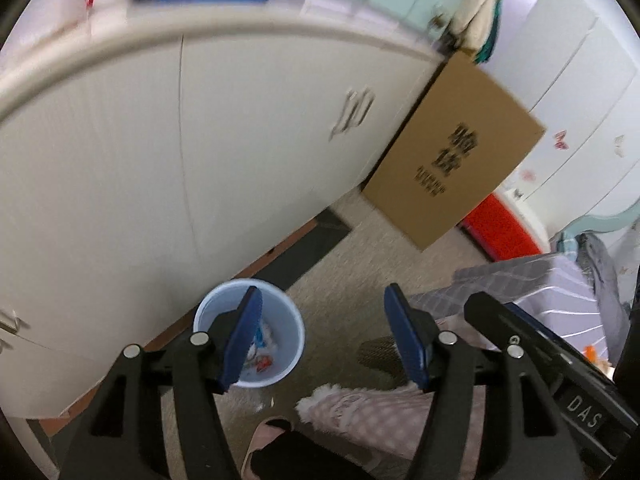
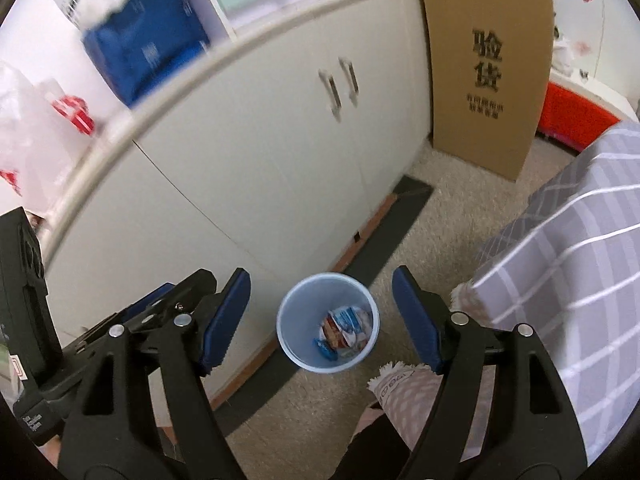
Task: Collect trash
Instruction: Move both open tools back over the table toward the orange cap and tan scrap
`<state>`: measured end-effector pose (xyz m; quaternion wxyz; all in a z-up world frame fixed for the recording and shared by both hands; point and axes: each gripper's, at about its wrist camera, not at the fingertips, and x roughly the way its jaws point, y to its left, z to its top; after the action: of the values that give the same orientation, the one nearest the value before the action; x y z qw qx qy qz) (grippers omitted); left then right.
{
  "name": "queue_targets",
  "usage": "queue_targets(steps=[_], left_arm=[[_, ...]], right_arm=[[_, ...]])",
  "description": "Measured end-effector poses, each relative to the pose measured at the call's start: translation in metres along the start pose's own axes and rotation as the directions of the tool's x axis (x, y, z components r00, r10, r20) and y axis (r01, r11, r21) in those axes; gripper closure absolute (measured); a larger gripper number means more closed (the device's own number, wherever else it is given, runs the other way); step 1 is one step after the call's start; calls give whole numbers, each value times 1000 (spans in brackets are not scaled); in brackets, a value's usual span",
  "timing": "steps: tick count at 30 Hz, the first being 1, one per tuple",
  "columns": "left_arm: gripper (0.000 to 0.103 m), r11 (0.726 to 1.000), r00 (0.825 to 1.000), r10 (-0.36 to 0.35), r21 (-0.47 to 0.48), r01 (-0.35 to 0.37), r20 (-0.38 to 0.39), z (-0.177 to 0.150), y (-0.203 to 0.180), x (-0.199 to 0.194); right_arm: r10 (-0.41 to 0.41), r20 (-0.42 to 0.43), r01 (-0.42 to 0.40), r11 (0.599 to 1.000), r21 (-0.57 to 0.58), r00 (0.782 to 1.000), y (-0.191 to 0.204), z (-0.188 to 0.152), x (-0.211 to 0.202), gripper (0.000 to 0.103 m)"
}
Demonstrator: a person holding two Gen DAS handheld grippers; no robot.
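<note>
A pale blue waste bin [image 2: 294, 320] stands on the carpet against the white cabinet. Crumpled wrappers [image 2: 344, 332] in red, white and blue lie at its bottom. In the left wrist view the same bin [image 1: 290, 320] sits low, partly behind my left blue pad, with wrappers [image 1: 264, 354] inside. My left gripper [image 1: 322, 336] hangs above the floor, open and empty. My right gripper [image 2: 320, 320] is open too, high over the bin, nothing between its blue pads [image 2: 224, 320]. The left gripper's body [image 2: 152, 312] shows beside it at the lower left.
White cabinet doors [image 2: 248, 168] with metal handles fill the left. A flat cardboard box [image 2: 486, 68] leans at the cabinet's end, a red crate [image 2: 572, 114] behind it. A grey checked bed cover [image 2: 568, 264] is at the right. A slippered foot [image 2: 404, 388] stands below the bin.
</note>
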<state>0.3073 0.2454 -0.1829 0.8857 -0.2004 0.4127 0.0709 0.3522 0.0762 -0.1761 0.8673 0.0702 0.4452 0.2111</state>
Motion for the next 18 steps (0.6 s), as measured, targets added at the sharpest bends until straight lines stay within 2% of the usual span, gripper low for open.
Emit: queue_targets(steps=[4, 10, 14, 18], left_arm=[[40, 997, 995, -56, 52, 52, 83, -1, -39, -43], [38, 977, 984, -131, 183, 107, 121, -18, -112, -82], [38, 956, 982, -162, 262, 133, 93, -39, -164, -84], [38, 922, 980, -197, 345, 175, 30, -63, -219, -78]], right_arm=[[-12, 98, 14, 1000, -23, 995, -6, 6, -59, 28], [-48, 182, 57, 997, -45, 982, -45, 0, -130, 27], [-129, 206, 140, 989, -43, 970, -93, -12, -168, 27], [-196, 196, 204, 979, -24, 961, -140, -24, -197, 27]])
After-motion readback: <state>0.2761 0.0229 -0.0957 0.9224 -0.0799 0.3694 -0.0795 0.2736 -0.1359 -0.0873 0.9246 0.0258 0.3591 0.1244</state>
